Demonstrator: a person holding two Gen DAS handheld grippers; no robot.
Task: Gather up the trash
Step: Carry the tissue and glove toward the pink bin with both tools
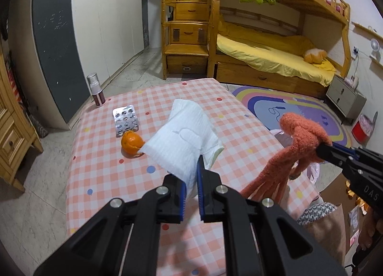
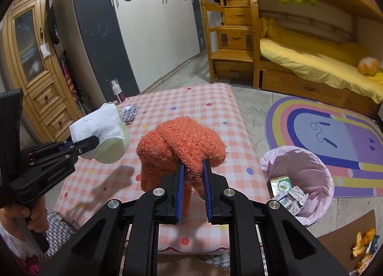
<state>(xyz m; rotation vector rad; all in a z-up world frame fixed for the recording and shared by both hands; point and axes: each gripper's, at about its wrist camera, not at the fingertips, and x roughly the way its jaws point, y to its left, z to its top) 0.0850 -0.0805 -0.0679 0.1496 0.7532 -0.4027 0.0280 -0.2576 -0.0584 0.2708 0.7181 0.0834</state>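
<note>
My left gripper (image 1: 191,175) is shut on the near edge of a white folded pad (image 1: 184,137) with a pale green backing, held up over the pink checked table (image 1: 107,168). In the right wrist view the same pad (image 2: 100,125) hangs from the left gripper (image 2: 95,143) at the left. My right gripper (image 2: 194,168) is shut on an orange knitted glove (image 2: 182,142), lifted above the table; the glove's (image 1: 294,146) fingers dangle down. On the cloth lie an orange tangerine with loose peel (image 1: 131,143) and a silver blister pack (image 1: 125,120).
A spray bottle (image 1: 95,89) stands at the table's far left corner. A bin with a pink liner (image 2: 299,180), holding paper cartons, sits on the floor right of the table. Orange peels (image 2: 361,247) lie on a brown surface at the lower right. A rainbow rug (image 2: 335,132) and bunk bed lie beyond.
</note>
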